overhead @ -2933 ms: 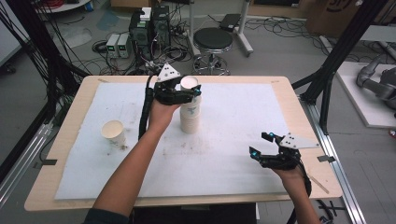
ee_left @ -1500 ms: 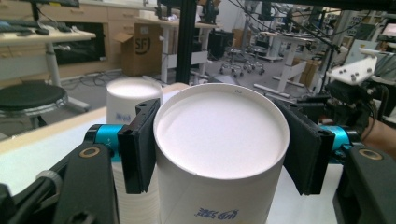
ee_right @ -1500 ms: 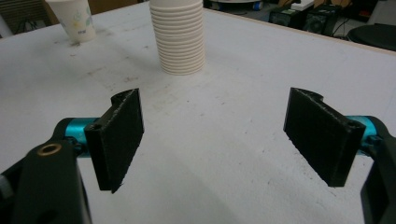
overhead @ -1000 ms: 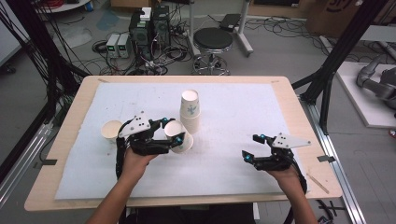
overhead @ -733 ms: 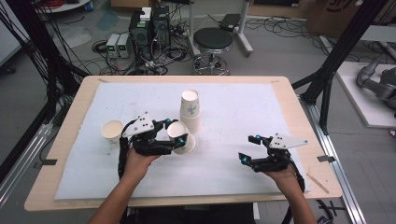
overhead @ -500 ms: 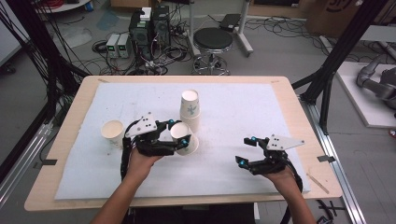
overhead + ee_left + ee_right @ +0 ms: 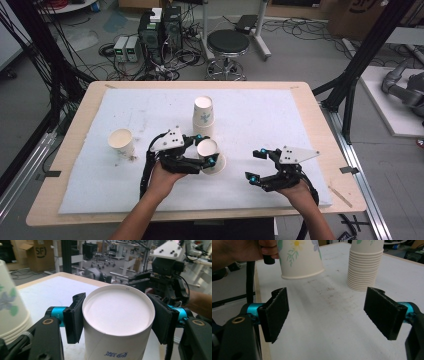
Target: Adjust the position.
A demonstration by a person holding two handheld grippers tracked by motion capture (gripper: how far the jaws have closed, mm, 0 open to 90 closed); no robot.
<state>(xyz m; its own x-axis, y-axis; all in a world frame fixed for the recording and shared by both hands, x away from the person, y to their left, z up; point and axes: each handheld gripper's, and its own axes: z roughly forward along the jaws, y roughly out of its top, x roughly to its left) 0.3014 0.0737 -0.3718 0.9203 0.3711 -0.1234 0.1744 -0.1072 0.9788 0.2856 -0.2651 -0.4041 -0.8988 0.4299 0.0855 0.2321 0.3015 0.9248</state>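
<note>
My left gripper (image 7: 206, 151) is shut on a white paper cup (image 7: 212, 157) with a flower print, held upside down just above the table. In the left gripper view the two pads press the cup's (image 7: 117, 322) sides and its recessed base faces the camera. A stack of upturned cups (image 7: 204, 116) stands just behind it. My right gripper (image 7: 252, 165) is open and holds nothing, a short way to the right of the held cup. Its view shows the held cup (image 7: 299, 257) hanging at upper left and the stack (image 7: 365, 265) at upper right beyond its wide jaws.
A single cup (image 7: 121, 142) stands upright near the left of the white mat (image 7: 280, 125). The mat covers most of the wooden table (image 7: 320, 130). A stool (image 7: 228, 45), computers and cables lie on the floor beyond the far edge.
My left gripper took a cup off the stack, brought it down toward the front, and has since carried it rightward. My right gripper has drifted left toward it, still open.
</note>
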